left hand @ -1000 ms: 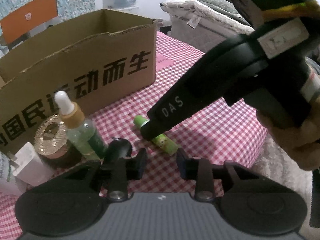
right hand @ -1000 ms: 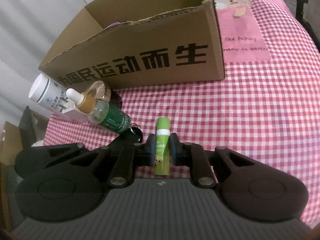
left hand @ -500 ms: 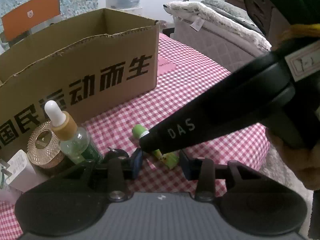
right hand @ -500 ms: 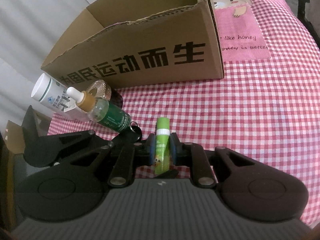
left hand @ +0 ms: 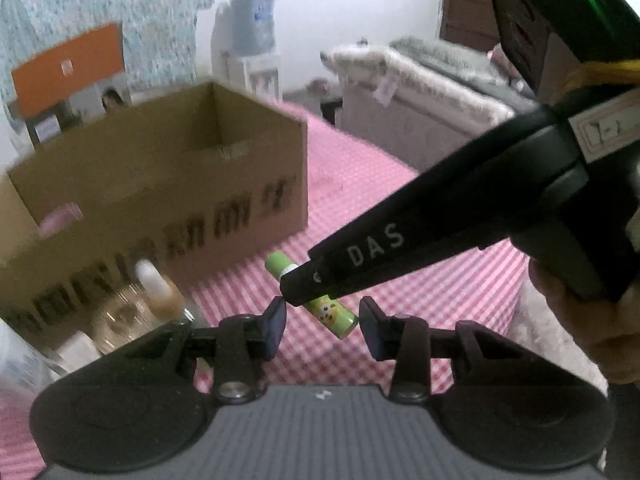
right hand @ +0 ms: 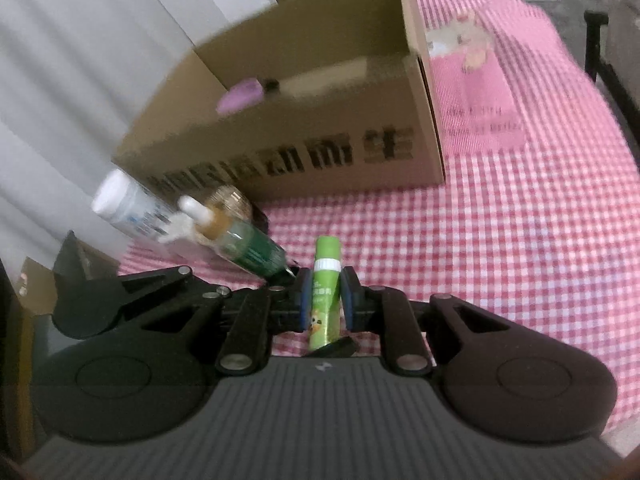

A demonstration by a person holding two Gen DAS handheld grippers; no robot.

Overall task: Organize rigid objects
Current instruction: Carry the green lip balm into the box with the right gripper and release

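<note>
Lifted since a second ago, the right gripper (right hand: 325, 300) rises with the green tube (right hand: 325, 280) clenched in its jaws. Ahead stands the cardboard box (right hand: 320, 136), a purple item already inside. Left gripper (left hand: 322, 322) hangs released. Bottles (right hand: 224, 228) left of the jaws still wait on the worktop.

Green tube (left hand: 320, 300) in right hand-held gripper (left hand: 298, 294)

The right hand-held gripper (right hand: 325, 300) was clamped on a green tube (right hand: 325, 292), its fingers level, while the left hand-held gripper (left hand: 322, 326) hung beside it with jaws apart.
</note>
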